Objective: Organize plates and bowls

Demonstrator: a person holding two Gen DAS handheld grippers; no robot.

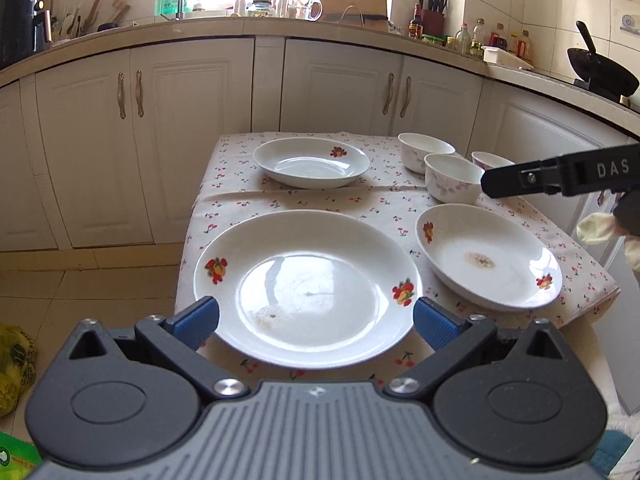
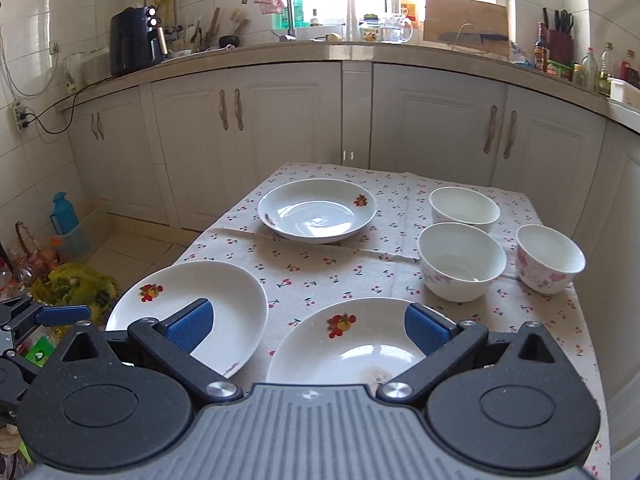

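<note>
While hovering wide open and empty over the near plate [image 1: 306,288], left gripper [image 1: 316,320] nearer than right gripper [image 2: 306,326], itself spread empty above the neighbouring plate [image 2: 352,344].

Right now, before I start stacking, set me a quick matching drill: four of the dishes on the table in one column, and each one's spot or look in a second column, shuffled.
Things:
1. near left plate
2. near right plate
3. far plate
4. rightmost bowl

Descriptions:
A. alone at the far left of the tablecloth
B. pink flowers on its outside, by the right edge
C. brown stain at its centre, below the bowls
D. framed by the open left gripper

Pairs: 1-D, 2-C, 3-A, 4-B
</note>
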